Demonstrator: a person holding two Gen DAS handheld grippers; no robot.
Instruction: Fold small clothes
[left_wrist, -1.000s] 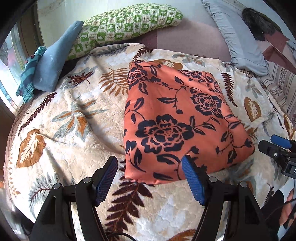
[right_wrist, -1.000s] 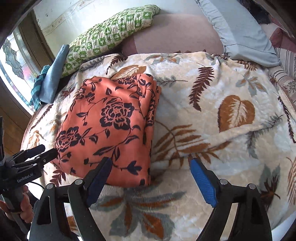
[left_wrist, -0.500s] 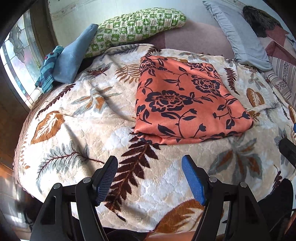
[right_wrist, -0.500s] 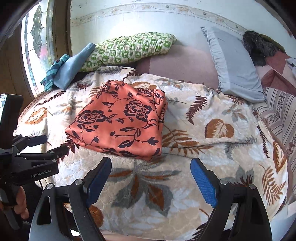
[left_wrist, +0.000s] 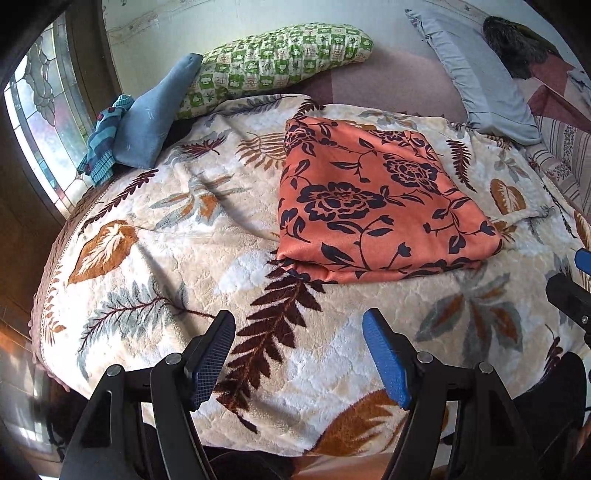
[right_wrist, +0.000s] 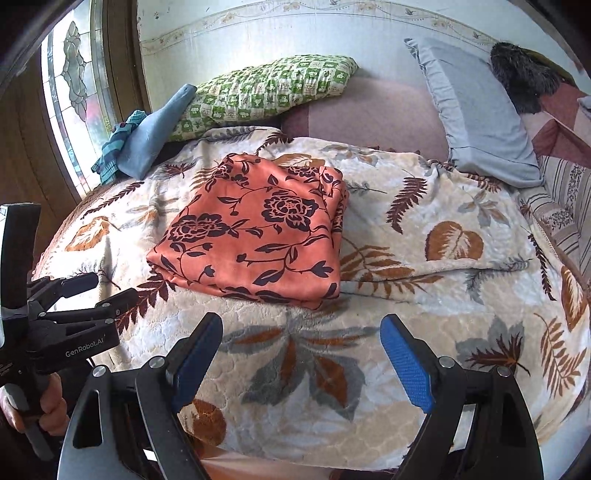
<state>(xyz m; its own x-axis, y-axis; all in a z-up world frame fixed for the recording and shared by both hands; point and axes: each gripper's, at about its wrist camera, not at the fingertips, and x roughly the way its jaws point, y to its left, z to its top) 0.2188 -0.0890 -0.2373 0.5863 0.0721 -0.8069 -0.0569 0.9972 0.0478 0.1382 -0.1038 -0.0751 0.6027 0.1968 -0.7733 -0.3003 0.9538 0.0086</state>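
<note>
An orange cloth with dark flowers (left_wrist: 373, 206) lies folded into a flat rectangle on the leaf-patterned blanket (left_wrist: 177, 258); it also shows in the right wrist view (right_wrist: 258, 236). My left gripper (left_wrist: 299, 354) is open and empty, held back from the cloth's near edge. My right gripper (right_wrist: 301, 354) is open and empty, also short of the cloth. The left gripper shows at the left of the right wrist view (right_wrist: 99, 291), and part of the right gripper shows at the right edge of the left wrist view (left_wrist: 569, 291).
A green checked pillow (right_wrist: 266, 92), a blue folded cloth (right_wrist: 151, 136) and a striped teal cloth (right_wrist: 114, 147) lie at the back left by the window (right_wrist: 74, 85). A grey pillow (right_wrist: 480, 110) and a dark furry thing (right_wrist: 524, 77) lie at the back right.
Both grippers have pulled back and up from the folded cloth, most of it in the first half second. The cloth lies as before. Both stay open.
</note>
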